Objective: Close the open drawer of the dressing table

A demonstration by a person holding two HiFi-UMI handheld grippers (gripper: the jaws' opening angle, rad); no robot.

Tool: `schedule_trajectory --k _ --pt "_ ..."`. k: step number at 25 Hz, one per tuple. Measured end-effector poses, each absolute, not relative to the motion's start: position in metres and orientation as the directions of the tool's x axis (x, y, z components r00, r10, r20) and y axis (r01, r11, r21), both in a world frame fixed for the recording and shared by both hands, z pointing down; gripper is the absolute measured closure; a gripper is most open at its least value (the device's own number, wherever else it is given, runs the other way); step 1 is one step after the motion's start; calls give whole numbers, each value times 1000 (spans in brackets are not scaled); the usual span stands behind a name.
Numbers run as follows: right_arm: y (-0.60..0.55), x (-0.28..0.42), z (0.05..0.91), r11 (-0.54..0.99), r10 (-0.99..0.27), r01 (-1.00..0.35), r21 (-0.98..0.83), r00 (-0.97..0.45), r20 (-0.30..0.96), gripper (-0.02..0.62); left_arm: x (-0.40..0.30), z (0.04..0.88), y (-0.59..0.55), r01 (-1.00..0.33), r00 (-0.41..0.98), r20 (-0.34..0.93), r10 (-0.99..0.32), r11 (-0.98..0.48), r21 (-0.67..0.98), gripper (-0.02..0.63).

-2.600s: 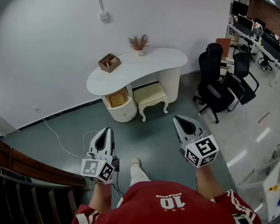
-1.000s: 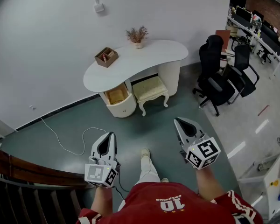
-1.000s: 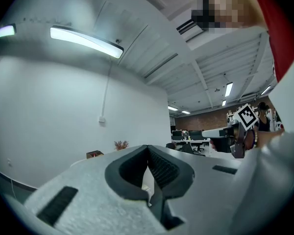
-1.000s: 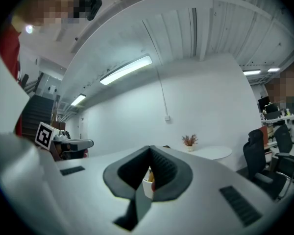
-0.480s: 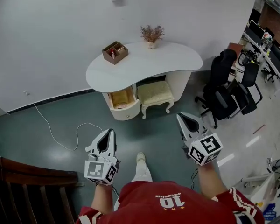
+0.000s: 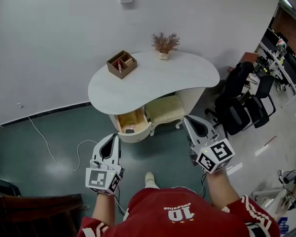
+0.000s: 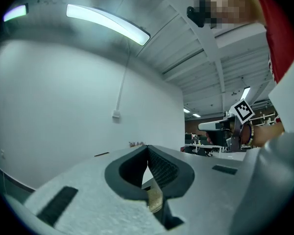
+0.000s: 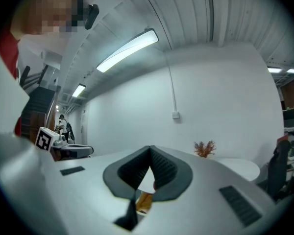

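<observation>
The drawer (image 6: 131, 123) hangs open under the left end of the desk (image 6: 153, 80), pulled out toward the person, with its pale rounded front (image 6: 136, 137) nearest them and a cushioned stool (image 6: 166, 108) just to its right. It looks like a stiff wooden box on runners, probably light and easy to slide, so a steady straight push should send it home. The best place to press is likely the middle of the front, since a push near one side might skew it in its runners. That face is smooth and curved, so a tip could slip off if it meets it at a slant. Something small and dark lies inside, too small to tell. The left gripper (image 6: 113, 138) and the right gripper (image 6: 190, 120) hover short of the drawer, touching nothing. Both have their jaws pressed together and empty, which makes a blunt nose fit for pushing
</observation>
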State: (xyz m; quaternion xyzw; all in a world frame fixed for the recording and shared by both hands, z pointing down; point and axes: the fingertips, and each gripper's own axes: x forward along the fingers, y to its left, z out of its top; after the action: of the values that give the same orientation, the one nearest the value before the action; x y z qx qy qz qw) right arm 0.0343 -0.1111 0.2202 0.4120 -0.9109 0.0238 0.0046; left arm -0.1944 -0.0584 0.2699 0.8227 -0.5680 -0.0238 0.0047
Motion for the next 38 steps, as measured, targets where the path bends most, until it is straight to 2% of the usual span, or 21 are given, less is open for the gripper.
schedule_trajectory --k 5,7,9,10,13,16,17,18,19,25,32,38 --pt "-137 17 232 665 -744 -747 -13 -663 84 591 -200 279 -98 -926 376 -39 -926 -377 19 608" --pt "-143 13 236 667 -742 -745 -2 -664 93 591 -194 284 -104 -909 414 -44 -909 -415 28 521" --pt "-145 9 243 670 -739 -743 2 -667 97 591 -186 293 -107 -889 458 -42 -888 -459 -2 357" --pt "-147 8 247 672 -738 -741 2 -668 97 591 -182 297 -109 -883 469 -39 -882 -468 -30 301" --pt "-155 9 254 671 -738 -741 -5 -669 88 591 -177 303 -115 -883 465 -29 -885 -461 -89 250" --pt "-161 11 254 678 -733 -735 -17 -677 74 591 -168 309 -118 -876 477 -6 -879 -475 -81 247" --pt "-162 11 254 681 -730 -732 -20 -680 71 591 -162 315 -118 -869 492 8 -871 -491 -66 269" --pt "-164 10 255 684 -726 -729 -22 -684 70 591 -157 324 -117 -858 512 19 -859 -512 -43 322" --pt "-167 8 257 689 -722 -725 -25 -689 71 591 -151 334 -116 -845 534 27 -845 -534 -14 336" --pt "-178 -10 278 721 -685 -692 -46 -721 103 591 -150 404 -130 -848 528 112 -842 -519 105 336" --pt "-197 -7 323 708 -685 -704 -62 -706 180 591 -141 490 -135 -860 507 276 -817 -500 100 336" --pt "-203 -16 373 716 -658 -694 -76 -707 257 591 -130 543 -140 -860 511 334 -792 -477 183 319"
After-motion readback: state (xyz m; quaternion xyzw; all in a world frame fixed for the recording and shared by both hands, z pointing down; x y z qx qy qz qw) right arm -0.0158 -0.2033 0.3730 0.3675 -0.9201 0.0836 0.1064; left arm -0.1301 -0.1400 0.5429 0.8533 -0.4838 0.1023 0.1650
